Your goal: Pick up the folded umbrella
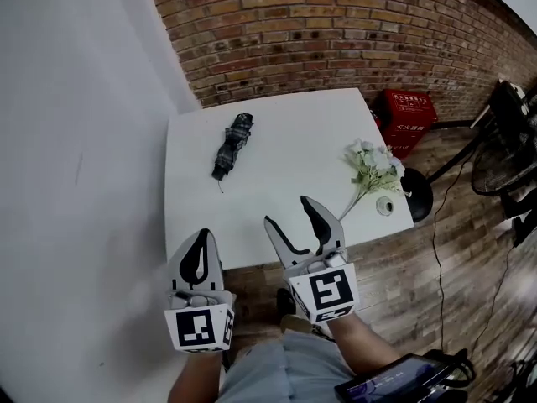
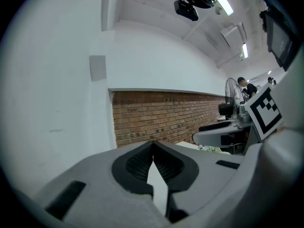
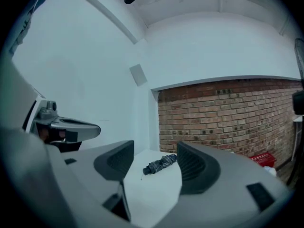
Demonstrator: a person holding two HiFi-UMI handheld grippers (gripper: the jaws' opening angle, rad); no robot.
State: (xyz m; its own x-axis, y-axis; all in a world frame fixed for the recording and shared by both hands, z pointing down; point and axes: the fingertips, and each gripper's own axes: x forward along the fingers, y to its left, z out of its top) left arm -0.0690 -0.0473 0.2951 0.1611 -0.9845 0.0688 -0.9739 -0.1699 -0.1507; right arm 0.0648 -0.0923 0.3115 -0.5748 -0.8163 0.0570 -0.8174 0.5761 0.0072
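Note:
A dark folded umbrella (image 1: 232, 145) lies on the white table (image 1: 285, 200), toward its far left part, handle end nearest me. In the right gripper view the umbrella (image 3: 160, 164) shows on the tabletop between the two jaws, well ahead of them. My right gripper (image 1: 292, 218) hangs over the table's near edge, open and empty. My left gripper (image 1: 201, 254) is at the near left corner of the table with its jaws shut, tips touching, nothing between them.
A bunch of white flowers (image 1: 369, 168) and a small round object (image 1: 385, 206) lie at the table's right end. A red box (image 1: 409, 117) stands against the brick wall, a black stool (image 1: 417, 193) and a fan (image 1: 497, 162) to the right. White wall on the left.

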